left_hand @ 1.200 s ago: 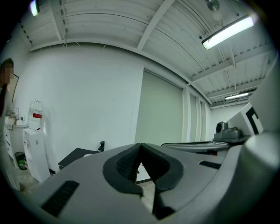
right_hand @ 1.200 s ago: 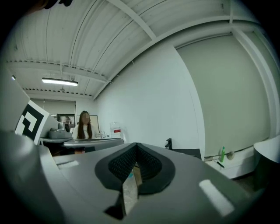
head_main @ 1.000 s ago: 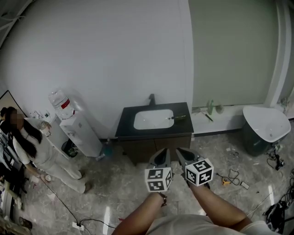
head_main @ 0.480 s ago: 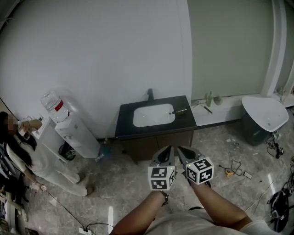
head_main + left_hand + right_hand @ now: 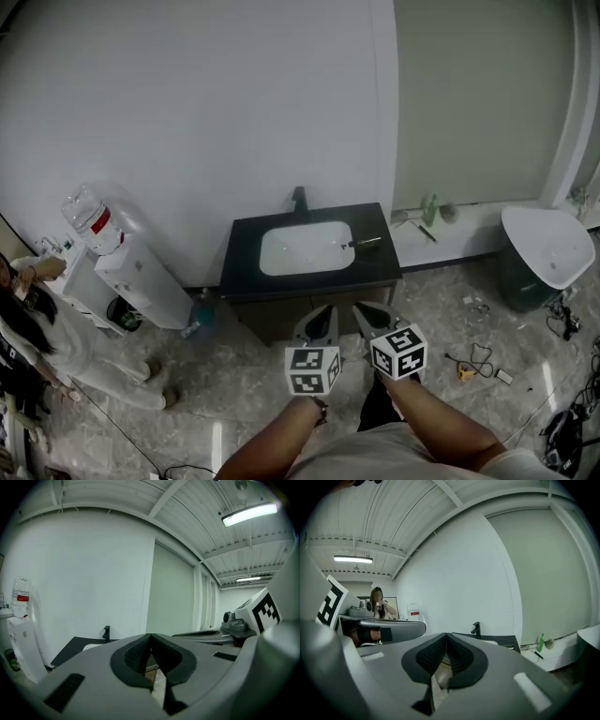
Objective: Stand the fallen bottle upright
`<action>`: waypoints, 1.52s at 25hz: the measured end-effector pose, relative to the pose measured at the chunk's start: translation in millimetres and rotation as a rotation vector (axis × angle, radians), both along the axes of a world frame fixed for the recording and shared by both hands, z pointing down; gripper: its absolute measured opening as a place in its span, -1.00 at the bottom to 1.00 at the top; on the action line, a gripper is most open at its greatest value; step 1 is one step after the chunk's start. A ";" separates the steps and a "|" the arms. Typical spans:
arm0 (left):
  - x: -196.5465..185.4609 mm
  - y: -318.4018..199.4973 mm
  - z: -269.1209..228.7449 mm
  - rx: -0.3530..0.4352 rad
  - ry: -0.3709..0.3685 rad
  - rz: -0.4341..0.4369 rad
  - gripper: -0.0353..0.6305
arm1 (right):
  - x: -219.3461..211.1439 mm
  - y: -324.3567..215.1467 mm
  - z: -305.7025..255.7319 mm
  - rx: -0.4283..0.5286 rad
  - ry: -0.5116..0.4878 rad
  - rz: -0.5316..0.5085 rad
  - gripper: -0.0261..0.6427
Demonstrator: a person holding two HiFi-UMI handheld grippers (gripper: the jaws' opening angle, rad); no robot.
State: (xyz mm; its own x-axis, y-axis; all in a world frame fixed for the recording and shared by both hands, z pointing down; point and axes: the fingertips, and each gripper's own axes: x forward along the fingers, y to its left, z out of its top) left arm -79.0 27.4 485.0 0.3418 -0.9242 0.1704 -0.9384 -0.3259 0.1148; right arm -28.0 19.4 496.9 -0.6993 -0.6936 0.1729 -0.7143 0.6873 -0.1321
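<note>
A slim dark bottle [image 5: 367, 242] lies on its side on the black vanity top [image 5: 246, 246], just right of the white basin [image 5: 307, 248]. My left gripper [image 5: 324, 310] and right gripper [image 5: 361, 308] hang side by side in front of the vanity, short of its front edge and apart from the bottle. Each points at the cabinet. In the left gripper view the left gripper [image 5: 151, 635] has its pads pressed together with nothing between them. The right gripper [image 5: 446, 634] is likewise shut and empty in its own view.
A black faucet [image 5: 299, 199] stands behind the basin. A green bottle [image 5: 429, 209] stands upright on the low ledge to the right, beside a white bin [image 5: 548, 255]. A water dispenser [image 5: 103, 258] and a person [image 5: 37, 323] are at the left. Cables litter the floor.
Both grippers have moved forward and lower toward the vanity, which now sits nearer in the head view. The person at the left has slid toward the picture's edge.
</note>
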 end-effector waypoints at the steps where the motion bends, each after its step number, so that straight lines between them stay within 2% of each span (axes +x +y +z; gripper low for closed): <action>1: 2.8 -23.6 4.3 -0.003 -0.002 -0.007 -0.87 | 1.7 -23.9 5.6 -0.003 0.003 -0.012 -0.91; 5: 11.9 -129.2 11.6 -0.023 0.007 -0.036 -0.87 | 6.0 -128.8 16.2 -0.011 0.050 -0.078 -0.90; 10: 28.2 -249.1 29.3 -0.067 0.037 -0.029 -0.87 | 11.2 -249.6 28.5 -0.019 0.157 -0.193 -0.87; 14: 31.9 -314.3 50.8 -0.115 0.069 -0.066 -0.87 | 13.2 -326.3 51.7 -0.047 0.252 -0.316 -0.86; 18: 17.9 -355.7 64.9 -0.152 0.078 -0.107 -0.87 | 1.8 -382.4 78.0 -0.057 0.372 -0.417 -0.82; 21: 5.2 -378.7 76.7 -0.173 0.086 -0.126 -0.87 | -10.3 -415.7 104.7 -0.049 0.485 -0.488 -0.79; 24: -5.8 -393.2 86.0 -0.197 0.091 -0.125 -0.87 | -23.3 -436.4 141.6 -0.050 0.658 -0.593 -0.70; 30: -19.5 -418.7 94.9 -0.234 0.098 -0.091 -0.87 | -37.0 -454.0 226.3 -0.092 0.973 -0.834 -0.63; 33: -22.5 -429.2 99.8 -0.252 0.105 -0.075 -0.87 | -35.5 -460.1 262.0 -0.077 1.121 -0.951 -0.61; 38: -34.5 -445.7 112.1 -0.274 0.114 -0.073 -0.87 | -38.4 -474.0 311.9 -0.084 1.253 -1.048 -0.59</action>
